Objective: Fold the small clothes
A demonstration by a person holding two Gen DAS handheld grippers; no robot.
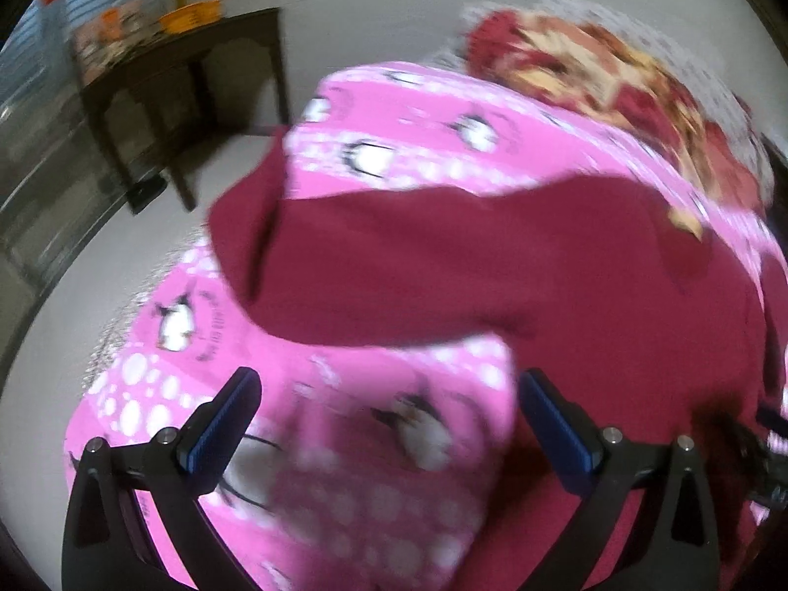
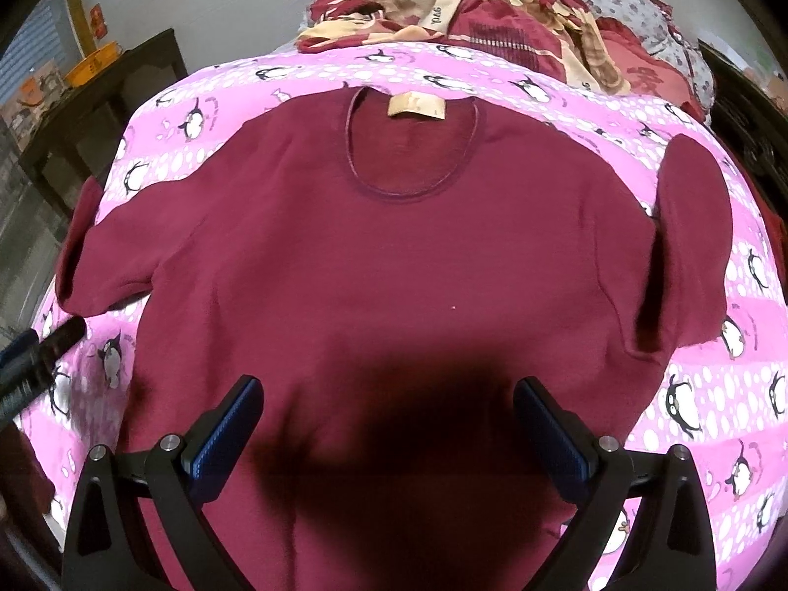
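A maroon short-sleeved T-shirt (image 2: 384, 266) lies flat on a pink penguin-print sheet (image 2: 709, 394), neck and tan label (image 2: 416, 107) at the far side. My right gripper (image 2: 386, 423) is open and empty above the shirt's lower middle. My left gripper (image 1: 389, 418) is open and empty over the pink sheet (image 1: 344, 468) beside the shirt's left sleeve (image 1: 418, 266); this view is blurred. The left gripper's finger also shows at the left edge of the right wrist view (image 2: 34, 364).
A pile of red and cream patterned fabric (image 2: 492, 15) lies beyond the shirt's neck. A dark wooden table (image 1: 187, 79) with an orange bowl stands on the far left, past the bed's edge.
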